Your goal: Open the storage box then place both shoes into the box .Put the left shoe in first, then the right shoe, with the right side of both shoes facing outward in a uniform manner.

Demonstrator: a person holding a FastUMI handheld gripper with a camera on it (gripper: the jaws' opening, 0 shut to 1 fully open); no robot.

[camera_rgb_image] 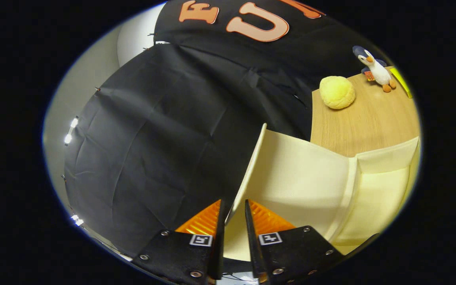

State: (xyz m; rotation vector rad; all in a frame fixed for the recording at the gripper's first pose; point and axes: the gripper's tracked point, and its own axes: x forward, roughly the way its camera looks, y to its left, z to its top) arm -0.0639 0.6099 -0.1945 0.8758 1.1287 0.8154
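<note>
We see the storage box point(374, 198) in cream fabric just ahead of the fingers and a little to their right, and it stands on the wooden table point(370, 118). Its lid point(251, 166) is lifted and stands tilted up, so we look at its thin edge, which runs from the fingertips away toward the black cloth wall point(164, 130). The inner side of the lid faces the box, and behind it we see the inside walls of the box, with one corner seam going down.

The gripper point(234, 213) has its two fingers closed on the lower edge of the lid; the edge goes between both fingertips and the gap between them is narrow, so we judge that both press on it.

Beyond the box, well apart from the fingers, a round yellow plush toy point(337, 92) lies on the table. Further back stands a small plush penguin point(375, 68), upright, and just beside it there is a yellow object point(402, 81), which is cut off, so we cannot tell what it is.
</note>
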